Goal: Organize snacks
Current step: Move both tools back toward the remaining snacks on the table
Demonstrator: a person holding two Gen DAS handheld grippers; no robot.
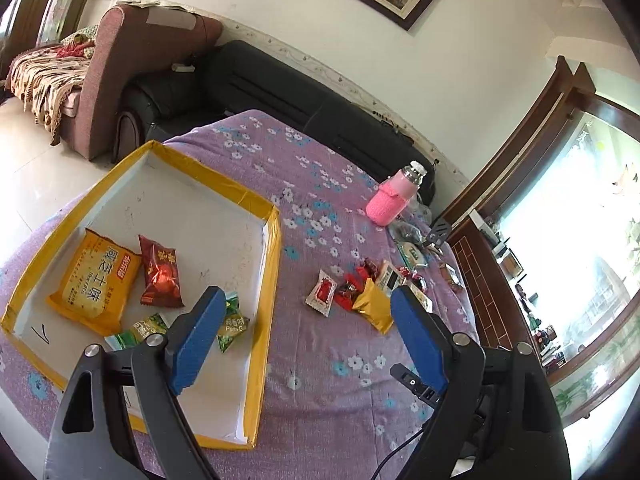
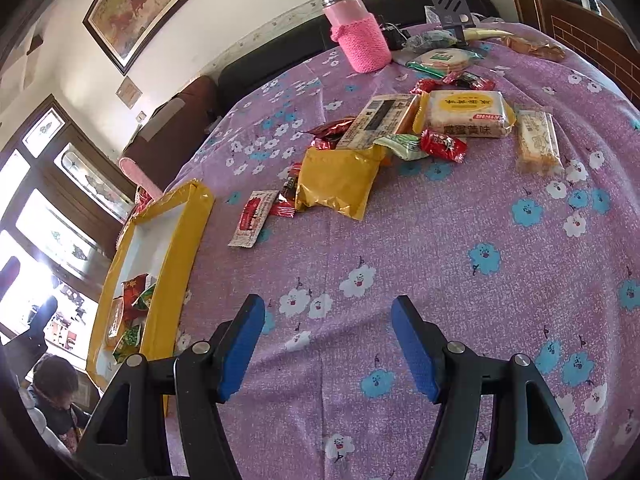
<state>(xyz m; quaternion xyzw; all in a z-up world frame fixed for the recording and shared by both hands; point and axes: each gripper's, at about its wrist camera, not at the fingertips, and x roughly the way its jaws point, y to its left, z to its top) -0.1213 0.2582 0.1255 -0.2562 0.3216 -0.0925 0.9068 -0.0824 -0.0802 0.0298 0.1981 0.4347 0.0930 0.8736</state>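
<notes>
A white tray with a yellow rim (image 1: pixel 266 264) lies on the purple flowered cloth. It holds an orange cracker packet (image 1: pixel 94 280), a dark red packet (image 1: pixel 160 278) and green packets (image 1: pixel 232 320). My left gripper (image 1: pixel 306 290) hangs open above the tray's right edge, nothing between its fingers. To its right lies a pile of loose snacks: a white-and-red sachet (image 1: pixel 321 294), a gold packet (image 1: pixel 374 306) and red candies (image 1: pixel 352 284). My right gripper (image 2: pixel 328 300) is open and empty over bare cloth, short of the gold packet (image 2: pixel 338 182), sachet (image 2: pixel 252 220) and yellow cracker packet (image 2: pixel 466 114).
A pink sleeved bottle (image 2: pixel 360 36) stands at the far side of the table beside a black phone stand (image 2: pixel 450 4) and more wrapped food. A black sofa (image 1: pixel 280 92) runs behind the table. A person (image 2: pixel 56 392) sits low beyond the tray.
</notes>
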